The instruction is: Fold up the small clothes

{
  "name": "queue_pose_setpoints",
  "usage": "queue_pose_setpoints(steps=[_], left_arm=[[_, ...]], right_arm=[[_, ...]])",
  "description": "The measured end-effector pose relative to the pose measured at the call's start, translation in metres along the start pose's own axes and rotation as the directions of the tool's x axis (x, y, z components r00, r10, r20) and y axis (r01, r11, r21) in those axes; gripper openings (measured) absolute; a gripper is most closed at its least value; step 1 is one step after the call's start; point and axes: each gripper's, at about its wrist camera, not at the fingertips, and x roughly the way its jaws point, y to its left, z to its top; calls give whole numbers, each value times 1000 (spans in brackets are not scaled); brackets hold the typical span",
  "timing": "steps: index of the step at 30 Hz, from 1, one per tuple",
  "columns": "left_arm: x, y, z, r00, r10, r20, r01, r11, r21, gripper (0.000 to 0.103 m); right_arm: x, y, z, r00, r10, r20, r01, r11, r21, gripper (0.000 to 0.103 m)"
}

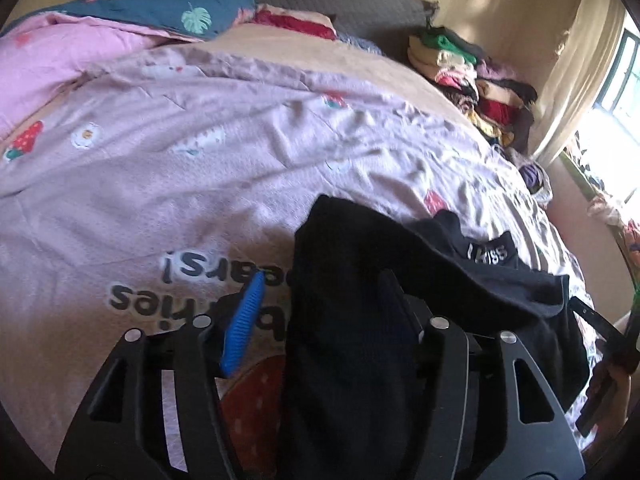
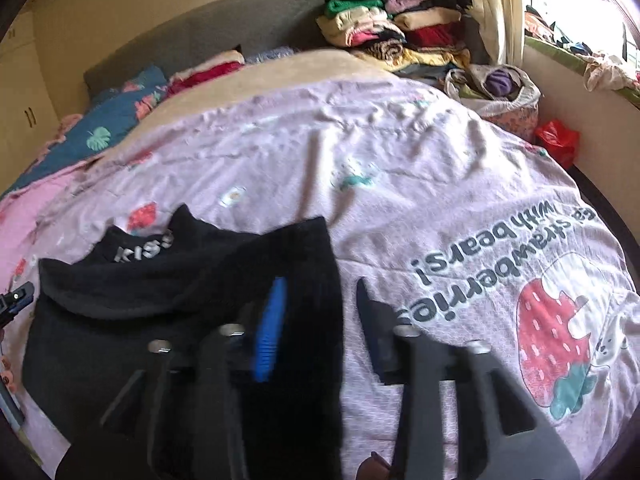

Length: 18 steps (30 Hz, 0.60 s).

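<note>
While both claws hang over the bed, the scene reads as follows.

Garment: a black garment lies on the near part of the bed, bunched and draped, with white lettering on a band near its top edge; in the right wrist view the same black garment fills the lower left.

Left claw: the left gripper has its jaws apart; the blue ribbed pad stands clear over the bedspread, while the other finger is covered by a fold of the black cloth. A strip of the garment hangs down between the two fingers, and the blue pad does not press on it.

Right claw: the right gripper also has its jaws apart; its blue pad lies against the black cloth and its dark finger stands over bare bedspread. The garment's edge runs through the gap, unclamped.

Bedspread: a lilac bedspread printed with strawberries, daisies and dark lettering covers the bed, wrinkled.

Far end: a blue leaf-print pillow and a grey headboard.

Corner: a stack of folded clothes in many colours sits beside the curtain.

Floor side: a red bag sits beyond the bed's right edge.
</note>
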Motion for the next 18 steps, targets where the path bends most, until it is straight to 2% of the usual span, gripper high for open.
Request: queue_pose_setpoints(steps=[2, 4, 5, 6, 7, 9, 13, 15, 18], left_arm=[[3, -6, -1, 1000, 4, 1, -4, 1000, 30, 51], [8, -11, -1, 1000, 12, 0, -12, 998, 57, 32], [11, -12, -1, 1000, 16, 1, -16, 998, 58, 13], [12, -10, -2, 1000, 10, 2, -10, 999, 53, 7], [12, -8, -2, 1000, 1, 6, -1, 999, 43, 6], [3, -5, -4, 999, -9, 44, 8, 1000, 30, 4], [-22, -1, 0, 991, -37, 127, 36, 999, 7, 3], [-28, -2, 5, 988, -26, 149, 24, 1000, 11, 3], [-22, -2, 9, 990, -5, 143, 2, 1000, 20, 3]], right_arm=[[4, 3, 1, 1000, 7, -8, -7, 1000, -16, 40], [7, 12, -1, 1000, 10, -5, -10, 998, -54, 40], [9, 15, -2, 1000, 3, -2, -4, 997, -72, 34], [10, 17, -2, 1000, 1, -1, -1, 996, -86, 26], [10, 18, -3, 1000, 9, 1, -9, 996, -89, 9], [4, 16, -2, 999, 34, 16, -33, 997, -73, 9], [-18, 5, 11, 989, 101, 109, -102, 995, -1, 9], [-21, 1, 17, 984, 111, 139, -114, 993, 17, 9], [-14, 0, 21, 986, 100, 131, -104, 994, 25, 9]])
